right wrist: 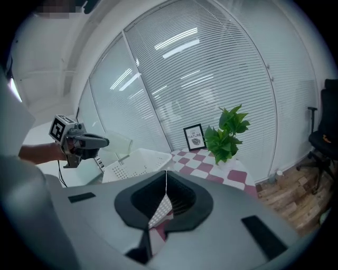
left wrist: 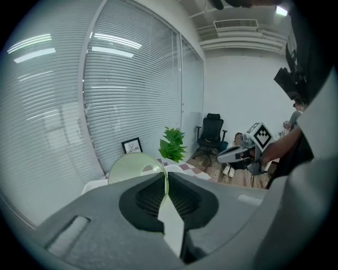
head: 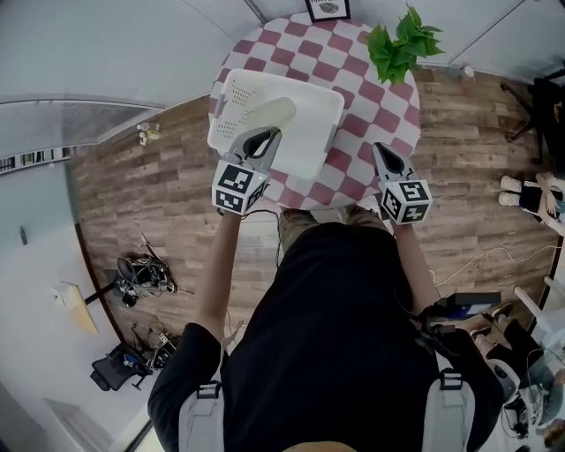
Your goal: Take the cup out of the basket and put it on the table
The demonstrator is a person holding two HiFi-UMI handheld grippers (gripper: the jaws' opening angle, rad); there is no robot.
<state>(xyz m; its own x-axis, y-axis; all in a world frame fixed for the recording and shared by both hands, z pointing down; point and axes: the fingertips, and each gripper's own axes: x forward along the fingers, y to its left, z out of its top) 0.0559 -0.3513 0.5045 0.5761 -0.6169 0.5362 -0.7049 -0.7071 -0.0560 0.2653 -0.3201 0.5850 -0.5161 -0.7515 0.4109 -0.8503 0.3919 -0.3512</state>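
A pale green translucent cup [head: 271,112] hangs above the white basket [head: 311,134], which stands on the round pink-and-white checked table [head: 375,99]. My left gripper [head: 264,134] is shut on the cup's wall. In the left gripper view the thin rim of the cup [left wrist: 133,166] is pinched between the jaws of that gripper [left wrist: 165,178]. My right gripper [head: 382,152] hovers over the table's near right edge, shut and empty. The right gripper view shows its jaws closed together [right wrist: 166,175], with the left gripper [right wrist: 80,141], the cup [right wrist: 115,145] and the basket [right wrist: 138,162] off to the left.
A potted green plant [head: 402,42] and a small framed picture [head: 327,8] stand at the table's far side. Window blinds run behind the table. Wooden floor surrounds it, with an office chair [left wrist: 212,132] and cables nearby.
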